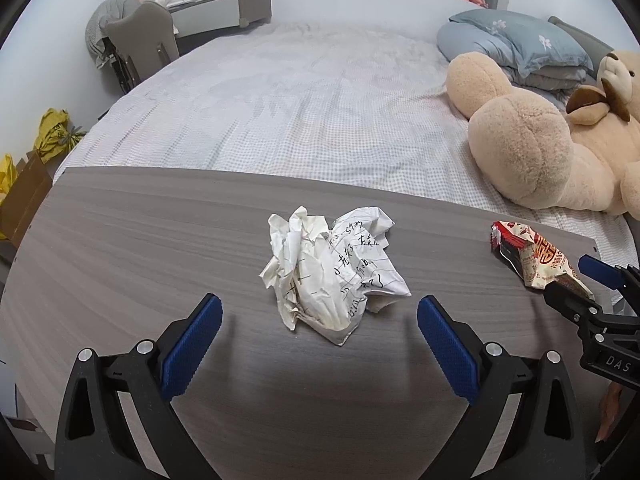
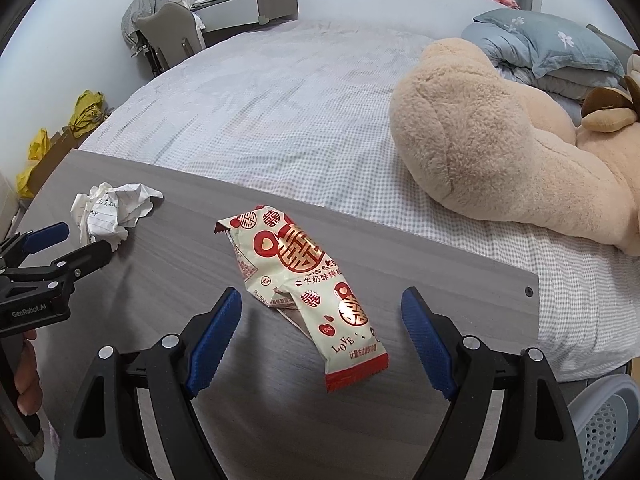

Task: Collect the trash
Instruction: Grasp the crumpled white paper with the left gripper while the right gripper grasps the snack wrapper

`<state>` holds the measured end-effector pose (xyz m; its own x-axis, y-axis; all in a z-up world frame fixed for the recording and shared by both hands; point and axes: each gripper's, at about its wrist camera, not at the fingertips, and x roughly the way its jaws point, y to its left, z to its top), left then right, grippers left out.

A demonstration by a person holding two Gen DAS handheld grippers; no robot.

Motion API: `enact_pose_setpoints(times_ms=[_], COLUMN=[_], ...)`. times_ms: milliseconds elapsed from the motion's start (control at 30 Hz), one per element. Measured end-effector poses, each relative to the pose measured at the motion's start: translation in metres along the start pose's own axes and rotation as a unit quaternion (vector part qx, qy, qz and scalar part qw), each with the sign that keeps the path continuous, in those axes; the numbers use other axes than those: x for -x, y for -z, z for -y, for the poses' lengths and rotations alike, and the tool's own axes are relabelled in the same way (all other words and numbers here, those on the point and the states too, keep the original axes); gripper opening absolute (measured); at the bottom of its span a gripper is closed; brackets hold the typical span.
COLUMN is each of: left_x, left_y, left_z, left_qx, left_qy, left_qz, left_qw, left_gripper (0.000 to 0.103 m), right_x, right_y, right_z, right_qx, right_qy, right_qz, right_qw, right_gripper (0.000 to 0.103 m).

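On grey board (image 1: 120, 240): crumpled paper (image 1: 334, 272) between spread left gripper (image 1: 320, 344) fingers; snack wrapper (image 2: 308, 288) between spread right gripper (image 2: 322, 340) fingers. Neither gripped. Risk: slick wrapper sliding from closing pads.

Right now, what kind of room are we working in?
Most likely a bedroom: a large bed with a white checked cover, grey-blue pillows with flower print, and a big beige plush teddy bear lying on it, just beyond the grey wood-grain tabletop.

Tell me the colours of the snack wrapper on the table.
Cream with red and gold motifs and a red end strip on the snack wrapper; right wrist view shows it best.
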<state>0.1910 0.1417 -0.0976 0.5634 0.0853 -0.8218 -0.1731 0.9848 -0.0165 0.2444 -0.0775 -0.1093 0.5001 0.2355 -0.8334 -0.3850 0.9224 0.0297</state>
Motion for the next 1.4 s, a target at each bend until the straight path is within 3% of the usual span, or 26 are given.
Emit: enact_pose_setpoints(times_ms=[1400], left_x=[-0.031], left_y=[-0.017], left_z=[0.002], left_qx=[0.012], left_qy=[0.016], left_qz=[-0.009], left_qw=[0.9998], left_gripper=[0.095], right_x=[-0.022], right_y=[-0.008], right_z=[-0.011], right_qx=[0.024], right_qy=[0.005], right_qz=[-0.011], right_qw=[1.0], right_gripper=[0.078])
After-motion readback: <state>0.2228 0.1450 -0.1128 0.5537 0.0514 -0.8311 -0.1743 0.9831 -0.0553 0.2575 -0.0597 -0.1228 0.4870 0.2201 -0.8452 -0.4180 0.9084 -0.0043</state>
